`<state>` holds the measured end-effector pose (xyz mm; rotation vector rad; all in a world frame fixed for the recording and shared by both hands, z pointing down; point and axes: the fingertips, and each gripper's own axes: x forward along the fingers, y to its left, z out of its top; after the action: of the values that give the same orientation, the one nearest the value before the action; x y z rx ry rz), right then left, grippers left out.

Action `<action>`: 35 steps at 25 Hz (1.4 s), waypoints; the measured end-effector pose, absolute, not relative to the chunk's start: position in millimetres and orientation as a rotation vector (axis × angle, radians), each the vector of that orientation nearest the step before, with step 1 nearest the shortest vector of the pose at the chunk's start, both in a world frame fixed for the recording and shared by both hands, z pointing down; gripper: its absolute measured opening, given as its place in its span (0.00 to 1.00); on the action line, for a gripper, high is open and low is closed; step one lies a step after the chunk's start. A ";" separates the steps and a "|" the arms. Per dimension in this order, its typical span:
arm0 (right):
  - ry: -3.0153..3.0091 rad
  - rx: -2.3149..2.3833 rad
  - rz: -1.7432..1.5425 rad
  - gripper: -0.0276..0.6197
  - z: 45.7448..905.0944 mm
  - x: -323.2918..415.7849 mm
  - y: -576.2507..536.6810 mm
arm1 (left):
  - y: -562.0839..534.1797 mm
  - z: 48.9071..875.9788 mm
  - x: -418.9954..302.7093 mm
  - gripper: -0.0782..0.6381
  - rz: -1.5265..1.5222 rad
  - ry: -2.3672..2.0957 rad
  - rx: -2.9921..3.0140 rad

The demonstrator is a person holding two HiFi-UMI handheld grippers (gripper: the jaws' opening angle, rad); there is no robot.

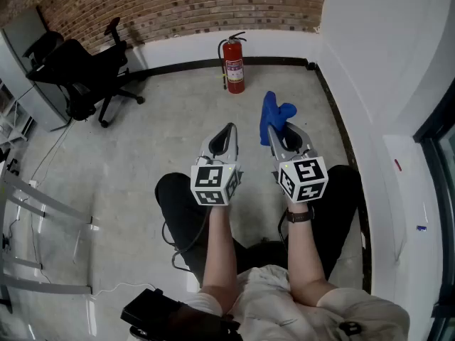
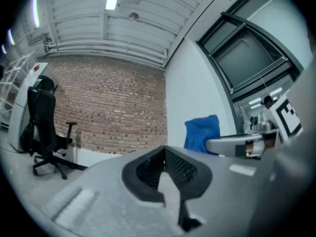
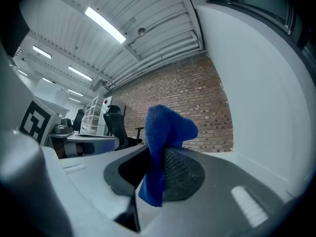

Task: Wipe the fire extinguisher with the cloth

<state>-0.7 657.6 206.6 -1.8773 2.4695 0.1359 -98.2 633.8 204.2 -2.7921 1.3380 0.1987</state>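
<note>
A red fire extinguisher [image 1: 233,65] stands upright on the concrete floor against the far white wall, well ahead of both grippers. My right gripper [image 1: 279,128] is shut on a blue cloth [image 1: 274,115], which sticks up past the jaw tips. In the right gripper view the blue cloth [image 3: 163,137] is pinched between the dark pads and hangs down. My left gripper [image 1: 228,131] is held beside it, shut with nothing in it. The left gripper view shows the blue cloth [image 2: 202,132] off to the right. The extinguisher is out of sight in both gripper views.
A black office chair [image 1: 82,77] stands at the back left next to a grey cabinet [image 1: 32,62]. A brick wall [image 1: 178,6] runs along the back, a white wall [image 1: 370,69] along the right. Metal shelf rails [image 1: 35,212] and cables lie at the left.
</note>
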 end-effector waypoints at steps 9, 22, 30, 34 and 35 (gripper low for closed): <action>2.477 -1.870 0.059 0.15 219.5 -2.8 654.0 | 630.9 206.2 -93.1 0.11 0.163 1.326 -2.807; 2.567 -1.767 -0.054 0.15 254.4 -16.0 519.9 | 507.6 249.3 -81.8 0.11 0.142 1.417 -2.871; 2.607 -1.744 -0.121 0.15 260.0 11.1 422.4 | 417.2 247.7 -82.2 0.11 0.176 1.537 -2.836; 2.600 -1.721 -0.158 0.15 258.2 16.7 368.5 | 372.0 239.9 -81.2 0.11 0.165 1.555 -2.806; 2.597 -1.714 -0.163 0.15 257.7 15.9 356.8 | 359.8 238.7 -81.7 0.11 0.152 1.554 -2.800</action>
<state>15.9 356.8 257.7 -1.7137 2.5967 -0.1625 -81.7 359.8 238.7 -2.7995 1.5541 0.1524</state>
